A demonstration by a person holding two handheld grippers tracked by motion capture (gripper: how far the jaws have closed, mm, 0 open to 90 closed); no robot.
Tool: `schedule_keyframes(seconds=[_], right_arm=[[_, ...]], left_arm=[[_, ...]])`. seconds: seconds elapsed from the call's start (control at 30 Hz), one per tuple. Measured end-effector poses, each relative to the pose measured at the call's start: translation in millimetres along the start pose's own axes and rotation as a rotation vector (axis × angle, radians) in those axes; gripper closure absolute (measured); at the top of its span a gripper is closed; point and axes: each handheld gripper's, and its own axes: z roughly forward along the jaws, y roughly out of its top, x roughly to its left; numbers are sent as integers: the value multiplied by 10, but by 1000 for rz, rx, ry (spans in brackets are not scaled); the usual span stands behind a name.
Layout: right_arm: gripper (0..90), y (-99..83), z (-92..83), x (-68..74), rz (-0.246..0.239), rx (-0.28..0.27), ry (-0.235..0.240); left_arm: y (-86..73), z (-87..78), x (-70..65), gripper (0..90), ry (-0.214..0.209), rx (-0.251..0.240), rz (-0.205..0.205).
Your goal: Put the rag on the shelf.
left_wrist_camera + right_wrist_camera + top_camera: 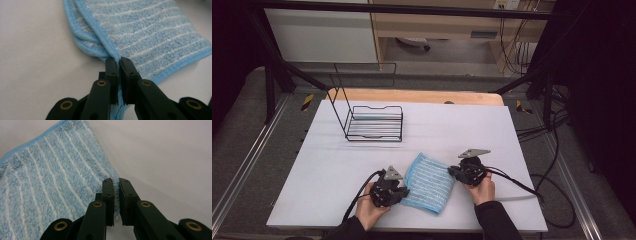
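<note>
A folded light-blue towel with white stripes (428,182) lies on the white table near its front edge. My left gripper (406,191) sits at the towel's left side, and in the left gripper view (118,61) its jaws are pinched on the blue hemmed edge (110,47). At the towel's right side my right gripper (452,171) is shut on the fluffy folded edge (113,180). Both grippers rest low on the table, each held by a hand.
A black wire rack (373,122) with a tall wire handle stands at the back left of the white table (452,125). Cables trail from both grippers toward the front and right. A wooden board edge (422,96) runs behind the table.
</note>
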Motion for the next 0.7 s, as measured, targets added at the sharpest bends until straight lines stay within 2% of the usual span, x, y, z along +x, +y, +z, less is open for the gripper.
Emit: schedule_keyframes(seconds=[0.2,0.27,0.33,0.43,0.5,0.57,0.6,0.63,0.7], right_arm=[[842,148,156,34,-50,-11,27],[839,190,209,45,-66,-9,27],[823,202,247,38,-76,-17,24],[738,192,212,40,-93,-43,7],[641,191,127,53,-85,-68,10],[591,185,32,74,-72,-85,25],[591,185,32,74,-72,-85,25],[532,162,-45,98,-54,-90,23],[503,137,-75,109,-44,-93,26]], left_arm=[[-62,-75,-52,848,0,-2,-29],[-71,-82,-45,837,-9,-16,-48],[-70,-98,-27,808,-17,-19,-48],[-6,-221,76,619,9,-70,-62],[57,-272,166,526,35,-102,-75],[126,-271,264,475,46,-99,-93],[126,-271,264,455,46,-99,-93],[174,-229,342,445,42,-93,-106],[194,-192,367,436,45,-82,-104]])
